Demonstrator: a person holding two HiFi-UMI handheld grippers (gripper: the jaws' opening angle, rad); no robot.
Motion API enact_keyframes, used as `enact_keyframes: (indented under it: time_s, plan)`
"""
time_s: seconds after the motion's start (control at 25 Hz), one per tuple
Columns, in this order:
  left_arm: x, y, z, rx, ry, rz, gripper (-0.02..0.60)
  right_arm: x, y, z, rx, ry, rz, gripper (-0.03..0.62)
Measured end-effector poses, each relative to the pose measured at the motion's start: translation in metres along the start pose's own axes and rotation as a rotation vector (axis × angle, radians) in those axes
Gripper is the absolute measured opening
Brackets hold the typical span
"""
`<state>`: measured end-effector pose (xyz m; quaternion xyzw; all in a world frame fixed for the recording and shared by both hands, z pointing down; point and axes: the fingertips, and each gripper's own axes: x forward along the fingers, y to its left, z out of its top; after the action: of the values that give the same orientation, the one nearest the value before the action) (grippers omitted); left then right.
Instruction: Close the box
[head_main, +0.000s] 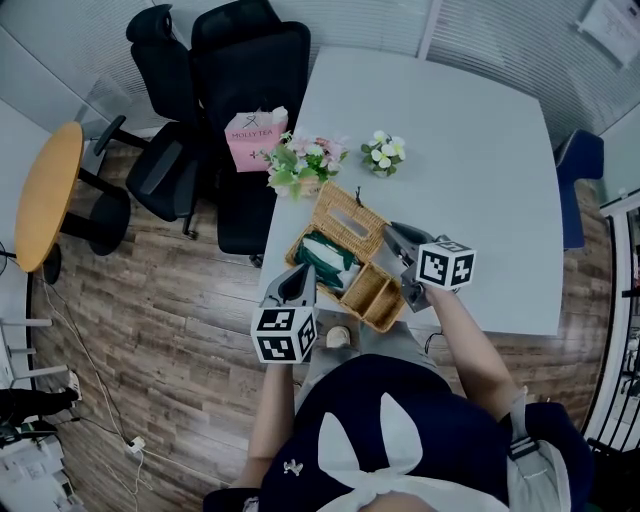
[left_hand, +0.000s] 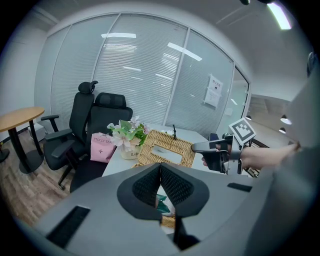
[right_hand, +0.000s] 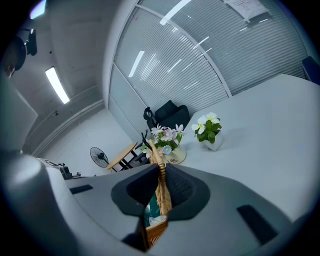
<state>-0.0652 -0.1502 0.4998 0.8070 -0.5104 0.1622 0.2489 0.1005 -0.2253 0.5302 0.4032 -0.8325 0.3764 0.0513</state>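
Right tongs (right_hand: 161, 172) pinch the one box lid (head_main: 348, 218); left tongs (left_hand: 160, 167) closed

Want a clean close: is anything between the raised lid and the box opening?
Possibly the left gripper: its shut tip hangs at the box, near the green packet. Nothing else visible blocks the lid.

The box (head_main: 372, 298) sits on the near left corner of the table (head_main: 480, 200), its lid (head_main: 345, 218) raised at the far side. Beyond it stands a flower pot (head_main: 303, 162), with a smaller flower pot (head_main: 384, 152) to the right. Left of the table, a bag (head_main: 255, 140) rests on a chair (head_main: 250, 70)
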Motion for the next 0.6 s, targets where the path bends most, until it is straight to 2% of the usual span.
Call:
enact_keyframes:
  time_s: [0.6]
  plan:
    - [-0.005, 0.001, -0.003, 0.002, -0.008, -0.010, 0.023, -0.004, 0.014, -0.004, -0.082, 0.001, 0.000, 0.054]
